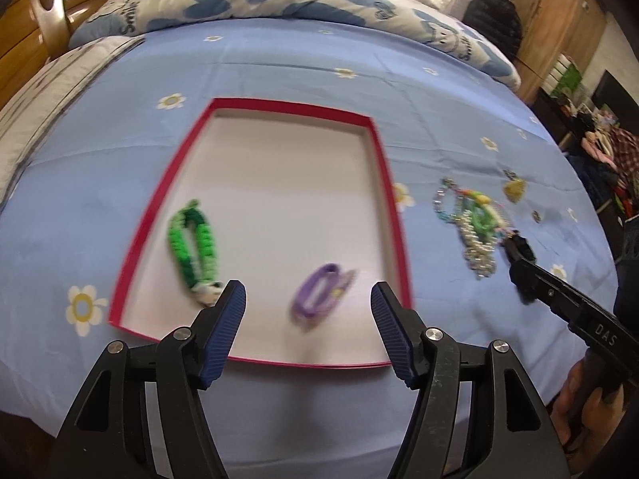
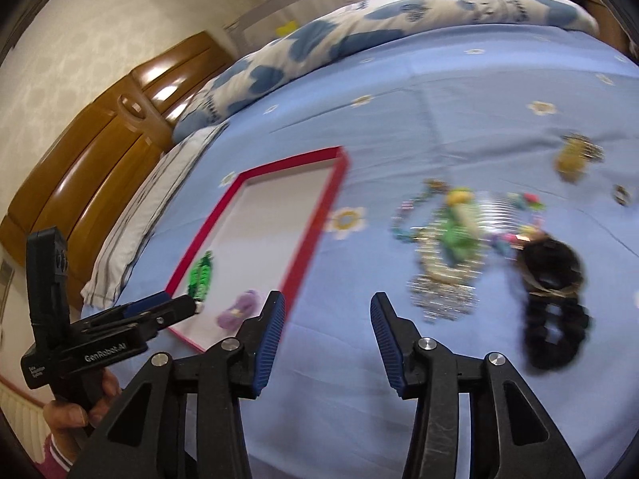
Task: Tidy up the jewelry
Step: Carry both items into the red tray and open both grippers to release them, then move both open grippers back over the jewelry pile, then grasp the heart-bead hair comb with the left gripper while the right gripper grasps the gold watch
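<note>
Lying inside the red-rimmed tray [image 1: 383, 183], a green woven bracelet [image 1: 193, 245] is seen just ahead of the left gripper's [image 1: 307, 303] left finger, and a purple bracelet [image 1: 319, 293] is seen between and just beyond its two fingertips. Nothing is held by that gripper; its fingers are spread wide above the tray's near edge. To the right of those fingers, outside the tray, a tangled heap of jewelry [image 1: 473, 225] is spread on the blue flowered bedsheet [image 1: 279, 64]. The same heap is seen ahead of the right gripper [image 2: 327, 307], whose fingers are likewise released and empty. A black scrunchie [image 2: 553, 303] is placed right of its right finger, and a small yellow piece [image 2: 571, 157] lies farther ahead, blurred.
</note>
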A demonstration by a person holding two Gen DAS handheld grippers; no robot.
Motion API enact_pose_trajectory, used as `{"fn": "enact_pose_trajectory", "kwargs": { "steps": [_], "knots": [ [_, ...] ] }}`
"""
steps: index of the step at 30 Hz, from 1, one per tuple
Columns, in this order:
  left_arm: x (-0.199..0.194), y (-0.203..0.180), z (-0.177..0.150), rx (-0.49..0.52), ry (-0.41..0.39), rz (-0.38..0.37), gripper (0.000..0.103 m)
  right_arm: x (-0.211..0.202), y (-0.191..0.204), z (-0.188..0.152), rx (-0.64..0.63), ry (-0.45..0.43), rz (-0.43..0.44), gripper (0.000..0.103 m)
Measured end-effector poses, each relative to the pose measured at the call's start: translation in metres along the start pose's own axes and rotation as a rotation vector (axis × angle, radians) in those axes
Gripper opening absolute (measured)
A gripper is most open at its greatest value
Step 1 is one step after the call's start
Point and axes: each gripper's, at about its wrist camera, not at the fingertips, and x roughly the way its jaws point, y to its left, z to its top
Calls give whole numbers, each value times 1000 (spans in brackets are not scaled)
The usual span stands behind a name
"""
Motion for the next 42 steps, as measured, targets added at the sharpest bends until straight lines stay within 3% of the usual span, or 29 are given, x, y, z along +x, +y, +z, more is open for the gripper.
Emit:
{"fn": "enact_pose_trajectory", "kwargs": {
  "steps": [15,24,32,35,39,42],
  "knots": [
    [12,-77,7,102,21,-83,65,-57,-94,-13,159,-86,-146,48],
    [34,-107,11,124,69,-123,65,-53,-118,-20,175,-59,-176,48],
    [46,-128,32,123,74,-164,65,-49,-128,-5,164,-80,-192,48],
    [55,-138,41,120,82,-185,65,-45,-132,2,149,-76,-195,45],
    [71,-153,52,117,107,-230,65,-35,-136,12,125,-51,-201,29],
    [84,-164,60,121,131,-264,65,-26,-141,16,120,-25,-199,27]
  ]
}}
